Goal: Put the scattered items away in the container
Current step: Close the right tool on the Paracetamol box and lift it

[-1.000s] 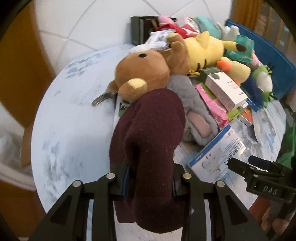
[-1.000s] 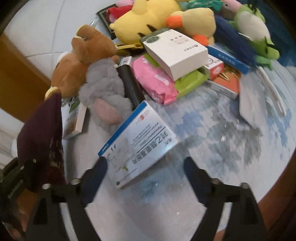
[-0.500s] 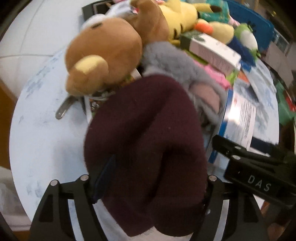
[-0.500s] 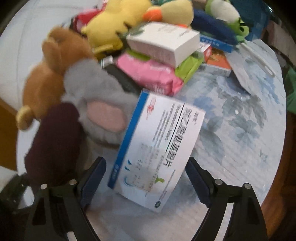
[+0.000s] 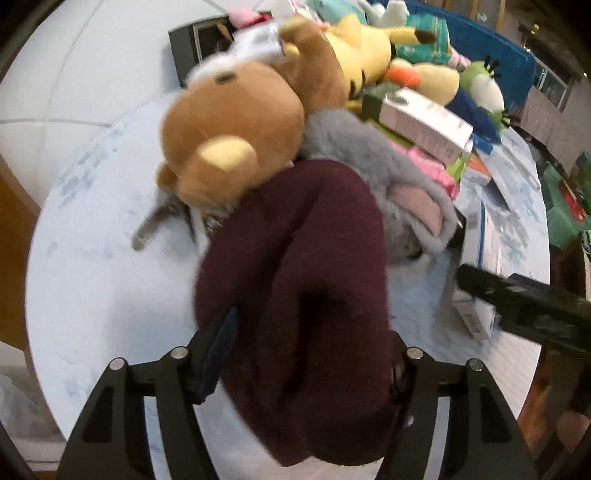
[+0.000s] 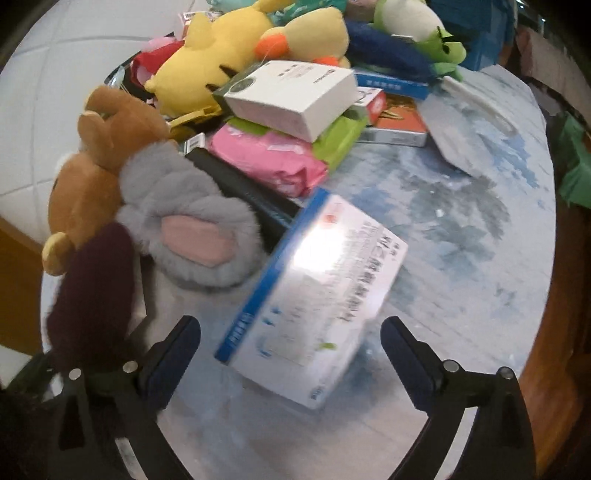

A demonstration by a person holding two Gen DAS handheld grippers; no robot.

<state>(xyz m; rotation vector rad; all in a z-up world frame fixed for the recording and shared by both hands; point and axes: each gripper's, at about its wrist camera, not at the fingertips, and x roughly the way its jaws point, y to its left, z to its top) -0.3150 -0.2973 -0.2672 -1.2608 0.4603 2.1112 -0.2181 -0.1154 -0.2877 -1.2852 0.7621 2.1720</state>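
The maroon knit sock (image 5: 295,295) is the landmark here. It lies on the pale blue-mottled worktop (image 5: 103,258) between the spread fingers of the left claw (image 5: 310,354); the dark pad on one side stands just clear of the wool, while the other finger is half hidden behind the fabric, so the left claw reads as released around the sock rather than clenched on it.

Just beyond the sock a brown plush bear (image 5: 232,129) rests with its head touching the sock's far end, and a grey furry slipper (image 5: 388,177) with a pink lining lies against the sock beside the bear. Beyond those, a yellow plush toy (image 6: 214,62), a white carton (image 6: 295,96) atop a pink packet (image 6: 273,158) and a green frog plush (image 6: 417,22) are heaped together. Behind the heap, farthest from the sock, stands the blue container (image 5: 491,51).

On the slipper's side of the sock lies a white box with a blue edge (image 6: 317,295), flat on the worktop. The right claw (image 6: 291,347) hangs over its near end, jaws opening wide, the pads clear of the box on both sides: released, grasping nothing
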